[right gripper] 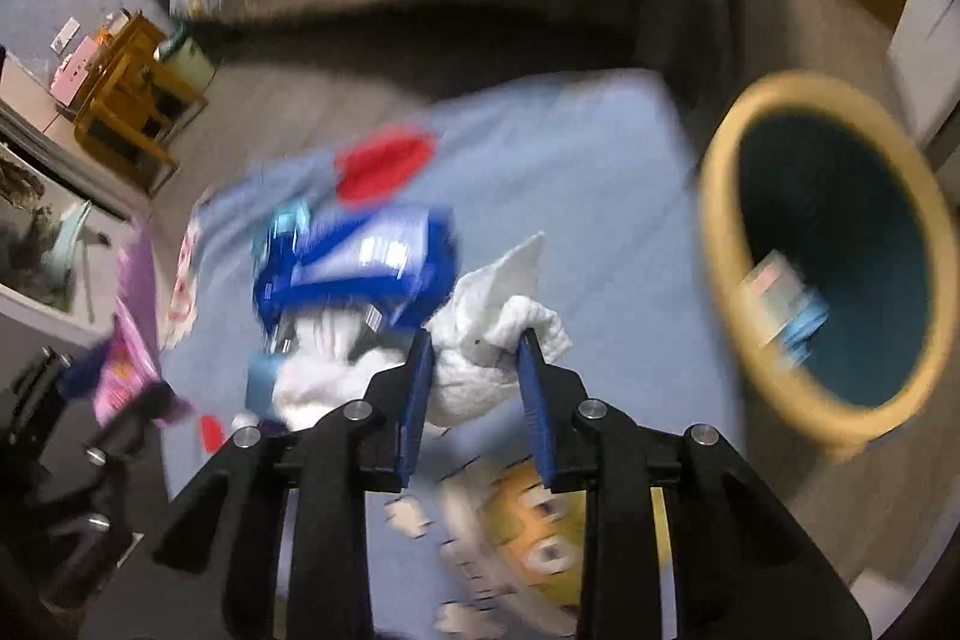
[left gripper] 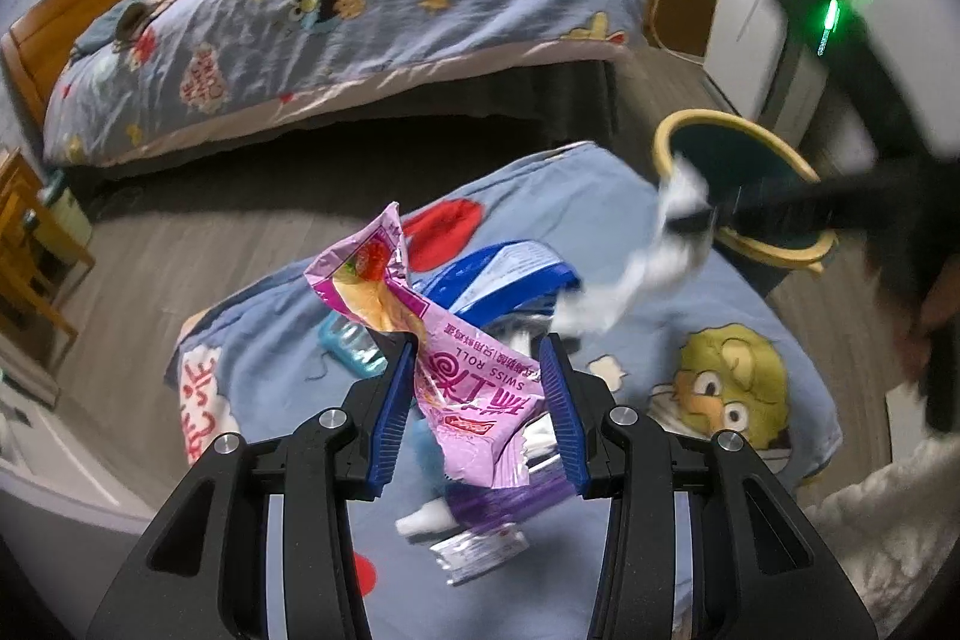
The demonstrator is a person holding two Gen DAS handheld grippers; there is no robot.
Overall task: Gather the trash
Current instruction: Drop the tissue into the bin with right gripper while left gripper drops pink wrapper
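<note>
— What have you got in the left tongs (left gripper: 480, 346)?

— A crinkled pink wrapper (left gripper: 456, 370), glossy foil with a strawberry printed on it and "Swiss Roll" lettering. It stands up between my ribbed blue pads, which are clamped on its lower part.

— And the right tongs (right gripper: 474, 340)?

— A soft white tissue (right gripper: 486, 340), wadded and fuzzy, sits between the pads. They touch it on both sides, so I'd call that a grip, though the view is smeared with blur.

— Where's all this lying?

— Over a low surface draped in pale blue cotton cloth (right gripper: 570, 172) with cartoon prints: a red blob, a yellow bird. On the cloth, just beyond both tongs, lies a shiny blue-and-white package (right gripper: 360, 268), with a small teal plastic container (left gripper: 348, 346) beside it.

— The bin?

— A round wastebasket (right gripper: 720, 244) with a tan rim and dark teal inside stands on the wood-look floor just right of the cloth. A few bits already lie in it, too blurred to name.
</note>
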